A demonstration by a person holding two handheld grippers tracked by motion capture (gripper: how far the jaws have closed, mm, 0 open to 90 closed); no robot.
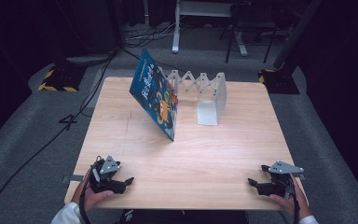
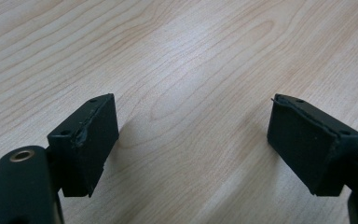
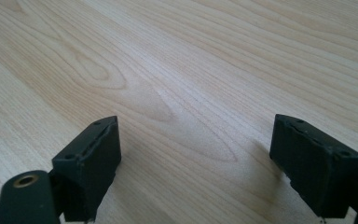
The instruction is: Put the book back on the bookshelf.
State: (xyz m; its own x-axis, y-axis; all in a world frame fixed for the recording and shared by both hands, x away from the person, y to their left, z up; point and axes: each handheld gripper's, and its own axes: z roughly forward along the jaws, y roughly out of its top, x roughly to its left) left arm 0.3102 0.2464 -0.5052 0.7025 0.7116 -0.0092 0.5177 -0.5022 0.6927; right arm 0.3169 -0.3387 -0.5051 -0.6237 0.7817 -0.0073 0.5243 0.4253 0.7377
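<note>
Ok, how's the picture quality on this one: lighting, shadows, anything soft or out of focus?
High view: the table is evenly lit, its surroundings fall into near black, and the book looks a little soft. Left gripper view: wood grain sharp, the near jaws slightly blurred, and a faint shadow lies beside each one. Right gripper view: much the same, with the far grain going soft.

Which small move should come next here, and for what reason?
Probably reach the left claw forward toward the blue book. Both claws rest open and empty at the near table edge, while the book leans tilted against the white expandable rack, apart from both.
</note>
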